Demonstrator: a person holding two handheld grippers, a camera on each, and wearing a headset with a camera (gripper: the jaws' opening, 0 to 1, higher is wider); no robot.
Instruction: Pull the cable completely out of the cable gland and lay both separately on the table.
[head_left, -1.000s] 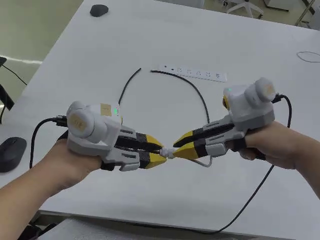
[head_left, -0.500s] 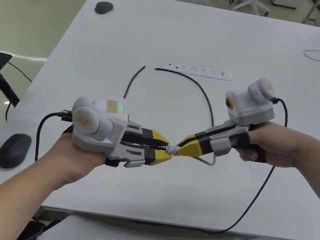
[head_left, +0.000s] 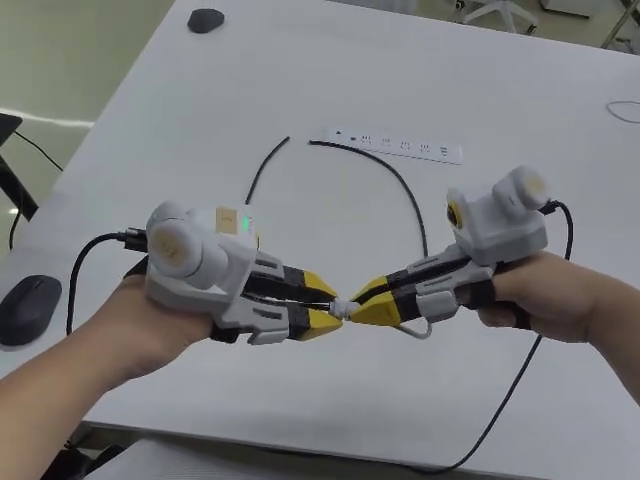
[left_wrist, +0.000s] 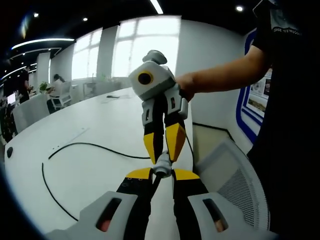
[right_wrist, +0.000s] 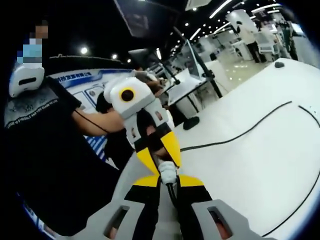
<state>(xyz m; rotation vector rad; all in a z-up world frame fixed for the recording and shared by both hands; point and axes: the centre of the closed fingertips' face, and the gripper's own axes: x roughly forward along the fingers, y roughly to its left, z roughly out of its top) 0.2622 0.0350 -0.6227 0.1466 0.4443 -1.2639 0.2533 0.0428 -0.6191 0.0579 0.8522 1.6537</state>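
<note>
Above the table's near edge, both grippers meet tip to tip on a small white cable gland (head_left: 341, 307) (left_wrist: 162, 165) (right_wrist: 167, 171). My left gripper (head_left: 331, 305) (left_wrist: 163, 174) is shut on the gland from the left. My right gripper (head_left: 356, 310) (right_wrist: 167, 180) closes from the right, where the grey cable (head_left: 422, 330) leaves the gland. That cable (right_wrist: 173, 192) runs back between the right jaws and hangs in a short loop under the gripper. In the left gripper view, the right gripper (left_wrist: 162, 154) points down onto the gland.
On the white table (head_left: 300, 80) lie two loose black cables (head_left: 262, 170) (head_left: 392, 178) and a white power strip (head_left: 400, 147). A dark mouse (head_left: 205, 20) sits at the far edge, another mouse (head_left: 28, 308) at the left edge. Black gripper leads trail off both sides.
Both grippers stay tip to tip on the gland; the pair has shifted only slightly, and the head view has moved a little.
</note>
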